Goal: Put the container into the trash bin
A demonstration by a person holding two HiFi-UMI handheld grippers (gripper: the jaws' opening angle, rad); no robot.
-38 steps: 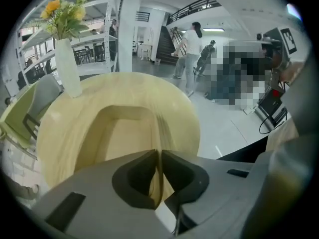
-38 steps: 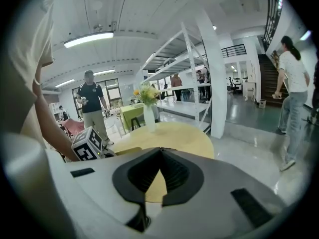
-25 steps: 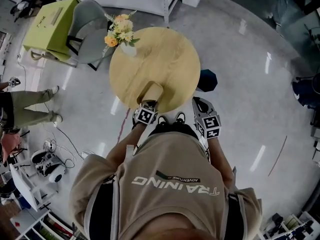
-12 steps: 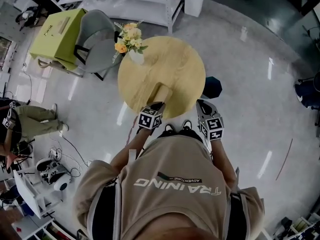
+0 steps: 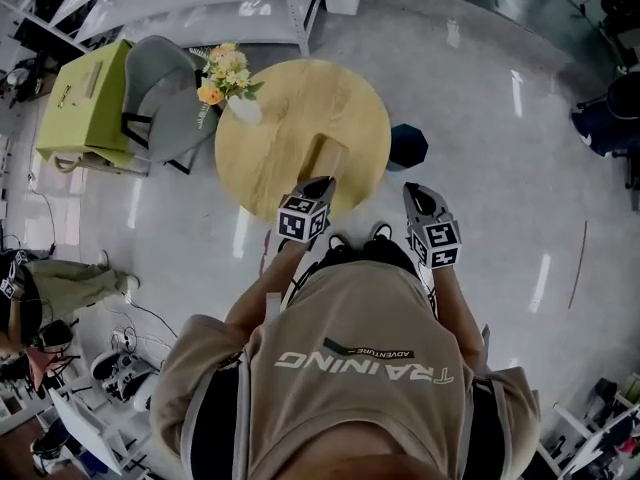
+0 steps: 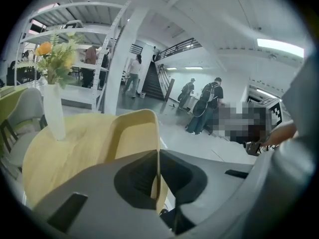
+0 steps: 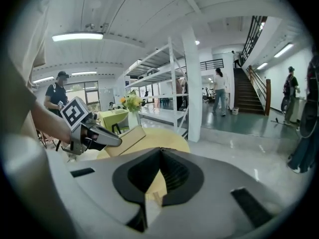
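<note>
Left claw (image 5: 316, 186) is clamped down tight on the container (image 5: 326, 158), and the left gripper view shows it best: the two jaws pinch one thin side wall of this pale yellow, open-topped container (image 6: 133, 133), with its hollow facing the 9 o'clock side. From the head view the container sits over the round wooden surface (image 5: 290, 118) near its 5 o'clock rim, long axis running out from the claw toward the middle of the surface. From the right gripper view it looks tilted, far end raised, though whether its underside touches the wood I cannot tell. Over to the right claw (image 5: 420, 196): jaws together, nothing between them, held off the surface's edge at about 4 o'clock and well apart from the container. Its own view looks across at the left claw and its marker cube. The dark trash bin (image 5: 407, 146) stands on the pale glossy floor (image 5: 500, 168) just beside the surface at 3 o'clock, between the surface and the open floor, with the right claw near it. Up at the surface's 10 o'clock edge stands a white vase (image 5: 242, 108) of yellow and orange flowers (image 5: 224, 71), upright. Beyond that a grey chair (image 5: 165, 93), and a lime-green box (image 5: 85, 98) further out at 9 o'clock. White shelving (image 5: 200, 13) runs along 12 o'clock. Bystanders stand near a staircase (image 7: 248, 91) in the background.
</note>
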